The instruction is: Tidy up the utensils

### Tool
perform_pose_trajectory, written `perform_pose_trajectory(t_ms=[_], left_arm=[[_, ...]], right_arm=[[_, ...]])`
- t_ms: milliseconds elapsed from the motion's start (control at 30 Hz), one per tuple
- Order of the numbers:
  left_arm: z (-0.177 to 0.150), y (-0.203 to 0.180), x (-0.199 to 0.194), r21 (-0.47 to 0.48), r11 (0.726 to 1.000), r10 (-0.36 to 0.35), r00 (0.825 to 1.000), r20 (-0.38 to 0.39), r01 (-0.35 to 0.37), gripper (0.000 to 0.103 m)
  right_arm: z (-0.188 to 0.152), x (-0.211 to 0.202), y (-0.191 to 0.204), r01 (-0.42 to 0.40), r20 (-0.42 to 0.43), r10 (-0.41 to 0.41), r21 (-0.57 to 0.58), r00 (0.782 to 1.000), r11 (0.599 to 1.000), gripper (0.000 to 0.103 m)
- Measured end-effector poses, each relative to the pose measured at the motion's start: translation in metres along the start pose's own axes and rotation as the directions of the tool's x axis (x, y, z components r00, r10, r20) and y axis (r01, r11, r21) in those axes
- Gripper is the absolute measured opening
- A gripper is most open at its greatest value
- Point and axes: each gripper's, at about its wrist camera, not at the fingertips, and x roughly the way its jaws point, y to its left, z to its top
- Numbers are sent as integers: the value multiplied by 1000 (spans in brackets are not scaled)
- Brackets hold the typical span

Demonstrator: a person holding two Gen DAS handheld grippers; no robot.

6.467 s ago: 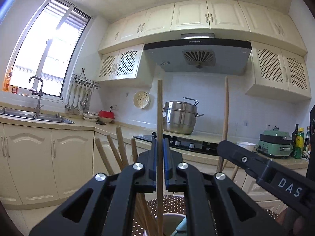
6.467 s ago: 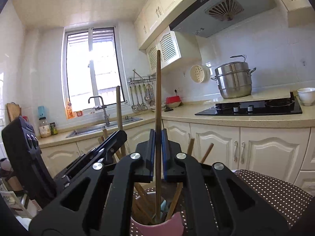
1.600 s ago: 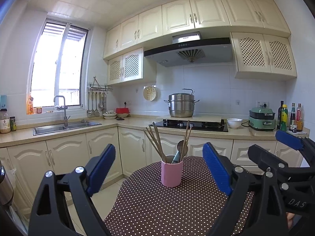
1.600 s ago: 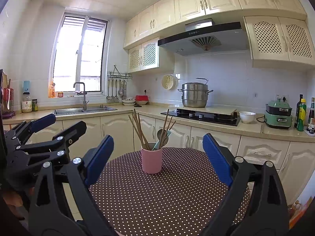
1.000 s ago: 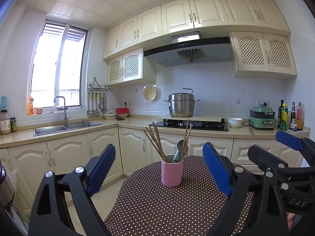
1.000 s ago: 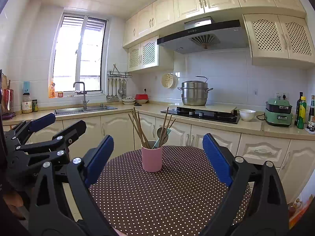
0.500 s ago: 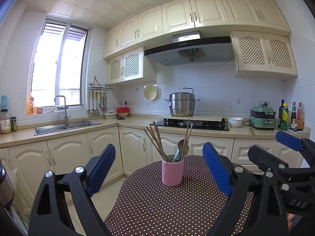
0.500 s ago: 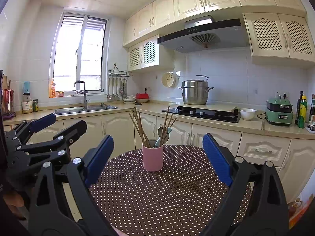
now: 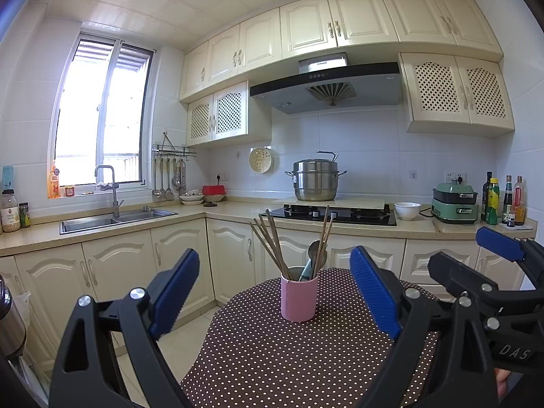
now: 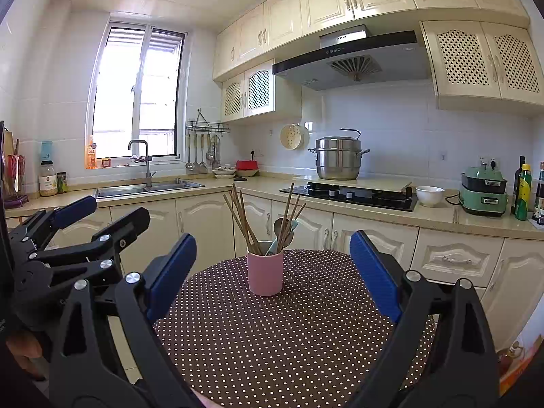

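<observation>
A pink cup [image 9: 299,297] [image 10: 265,273] stands upright on the round table with the brown dotted cloth [image 9: 289,357] [image 10: 272,333]. Several wooden chopsticks [image 9: 270,244] [image 10: 242,219] and a metal spoon [image 9: 318,251] [image 10: 283,227] stick out of it. My left gripper [image 9: 274,292] hangs open well short of the cup, nothing between its blue pads. My right gripper [image 10: 273,272] is open too, held back from the cup and empty. Each wrist view shows the other gripper at its edge: the right one [image 9: 493,268], the left one [image 10: 71,224].
Behind the table runs an L-shaped counter with a sink [image 9: 112,219], a black hob [image 9: 340,212] carrying a steel pot [image 9: 316,180], a white bowl [image 9: 407,210], a green cooker [image 9: 454,202] and bottles [image 9: 503,199]. Tiled floor [image 9: 176,343] lies left of the table.
Since 6.5 s ago both grippers let go of their chopsticks and drew back from the cup. Over the last second they have barely moved.
</observation>
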Motion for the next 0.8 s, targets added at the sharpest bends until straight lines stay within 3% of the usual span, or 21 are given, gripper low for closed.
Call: perform_pose_trajectory(t_ms=[800], left_arm=[[0,0,17,1,1000,-2,1000,-2,2,88]], right_arm=[[3,12,-2,-4,5,4,4,1000,1000,92]])
